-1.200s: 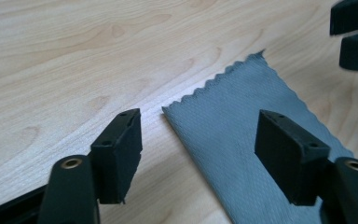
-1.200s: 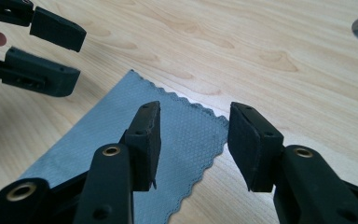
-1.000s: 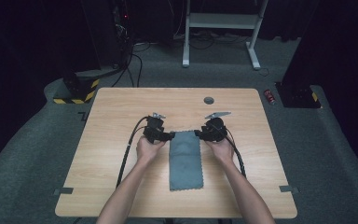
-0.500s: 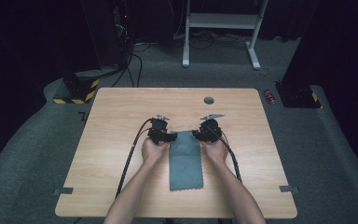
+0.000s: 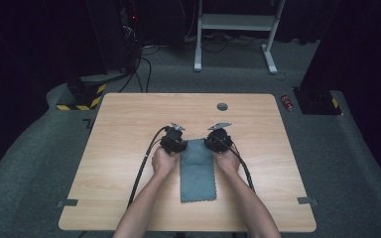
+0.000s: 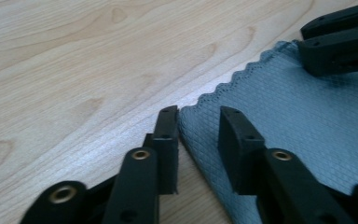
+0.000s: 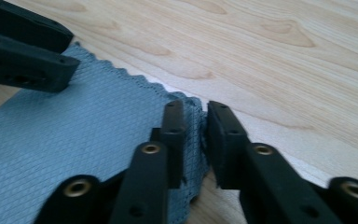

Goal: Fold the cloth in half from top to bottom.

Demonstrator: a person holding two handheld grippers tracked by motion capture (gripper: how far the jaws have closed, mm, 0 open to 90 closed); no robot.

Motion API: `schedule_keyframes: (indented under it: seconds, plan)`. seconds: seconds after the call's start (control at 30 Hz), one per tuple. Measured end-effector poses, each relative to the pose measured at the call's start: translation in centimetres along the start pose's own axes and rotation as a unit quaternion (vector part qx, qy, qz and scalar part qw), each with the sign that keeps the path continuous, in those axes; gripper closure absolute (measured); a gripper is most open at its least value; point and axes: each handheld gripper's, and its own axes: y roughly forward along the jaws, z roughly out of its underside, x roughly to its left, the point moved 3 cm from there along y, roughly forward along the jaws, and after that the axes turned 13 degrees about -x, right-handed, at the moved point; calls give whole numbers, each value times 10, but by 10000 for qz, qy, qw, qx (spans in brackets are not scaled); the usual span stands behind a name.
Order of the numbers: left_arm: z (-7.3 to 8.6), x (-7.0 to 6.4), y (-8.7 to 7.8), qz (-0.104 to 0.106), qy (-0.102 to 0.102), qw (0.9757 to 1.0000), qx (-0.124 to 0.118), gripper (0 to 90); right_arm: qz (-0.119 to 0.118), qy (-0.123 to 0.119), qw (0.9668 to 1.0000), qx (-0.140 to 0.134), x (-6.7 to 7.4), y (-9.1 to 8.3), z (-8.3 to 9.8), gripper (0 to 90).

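A grey cloth [image 5: 197, 171] lay flat on a wooden table [image 5: 119, 129], its long axis running from the near edge toward the far edge, a little nearer the near edge and about midway between the sides. Its far corners pointed away from the person.

The table was light wood with visible grain, standing on grey carpet in a dark room, with a white metal frame [image 5: 233, 29] beyond the far edge.

The cloth was blue-grey with a fine diamond weave and a scalloped edge.

The left gripper [image 6: 198, 140] had just been closing, its jaws straddling the far left corner with a gap left. The right gripper [image 7: 196, 140] had just been closing too, pinching the bunched far right corner.
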Motion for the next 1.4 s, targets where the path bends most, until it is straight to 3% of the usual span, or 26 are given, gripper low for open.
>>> schedule_keyframes:
  seconds: [0.07, 0.2, 0.33, 0.5, 0.67, 0.77, 0.9, 1.17, 1.4]
  plan:
    - [0, 0, 0, 71, -23, 10000, 5, 742, -66, -16, 10000, 10, 1, 0, 0, 837]
    - [0, 3, 1, 337, -284, 9990, 13, 870, -111, 13, 9999, 33, 1, 0, -1, 862]
    - [0, 5, 0, 408, -415, 9983, 36, 885, -139, -71, 9999, 58, 2, -1, -2, 871]
    - [-3, 7, -6, 518, -352, 9980, -29, 887, -296, -9, 9996, -29, 3, -9, -6, 873]
    - [-9, 11, -14, 640, -472, 9966, -213, 888, -354, -102, 9992, -149, 5, -16, -14, 877]
    - [-15, 12, -15, 687, -318, 9970, -170, 889, -361, -68, 9992, -186, 4, -19, -17, 879]
    - [-24, 13, -19, 733, -403, 9960, -321, 889, -358, -95, 9992, -123, 2, -22, -23, 881]
    - [-42, 21, -25, 731, -420, 9953, -483, 890, -281, -159, 9989, -345, -2, -29, -45, 882]
    - [-50, 20, -34, 749, -274, 9948, -635, 890, -287, -125, 9981, -539, -3, -36, -55, 882]
